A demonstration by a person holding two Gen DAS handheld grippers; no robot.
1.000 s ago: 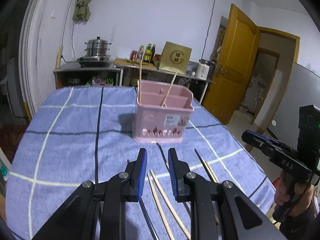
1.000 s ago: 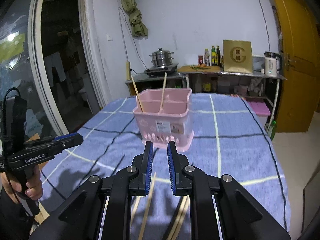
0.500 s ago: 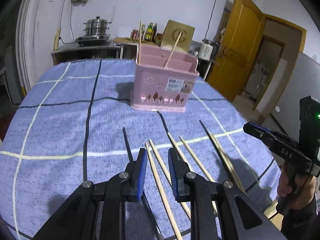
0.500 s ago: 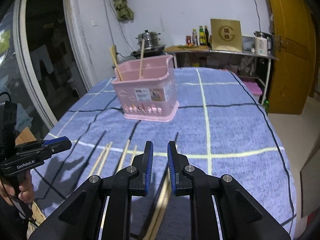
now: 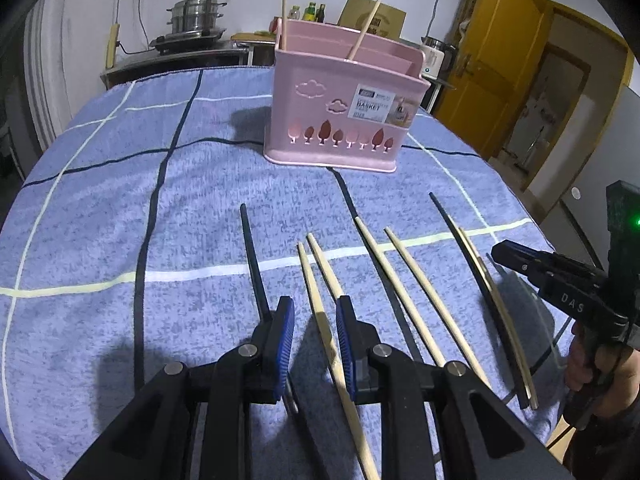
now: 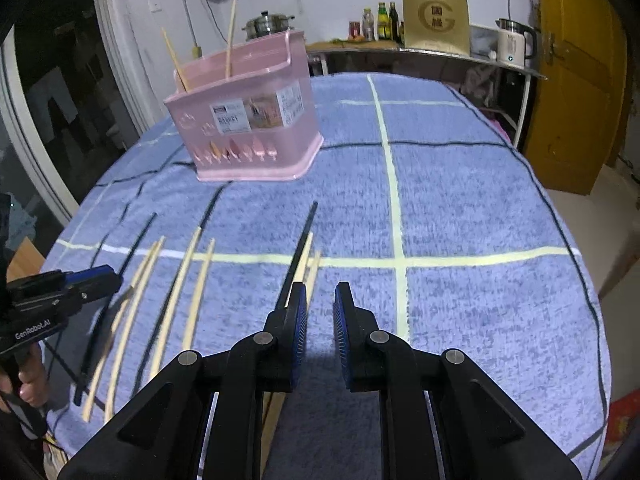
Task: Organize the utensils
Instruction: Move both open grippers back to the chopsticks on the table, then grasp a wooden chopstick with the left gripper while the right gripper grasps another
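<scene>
Chopsticks, pale wooden ones [image 5: 424,284] and thin black ones [image 5: 253,258], lie loose in a rough row on the blue checked cloth of the table [image 5: 100,208], tips toward the pink plastic utensil basket [image 5: 344,108] standing well beyond them. Two wooden sticks [image 5: 362,28] already stand upright in it, so the sorting looks barely begun.

The left hand-held gripper [image 5: 314,330] hangs low over the row, its blue pads slightly apart and gripping nothing; one wooden chopstick [image 5: 316,308] runs through the gap, probably lying on the cloth beneath rather than being pinched. The right hand-held gripper [image 6: 320,316] is likewise parted a little and empty, with a black chopstick [image 6: 300,252] and a wooden one just beside its left finger. Both point steeply down, suiting a pick from above.

Near ends of several sticks vanish under the gripper bodies, and the basket's inner compartments are hard to make out.
</scene>
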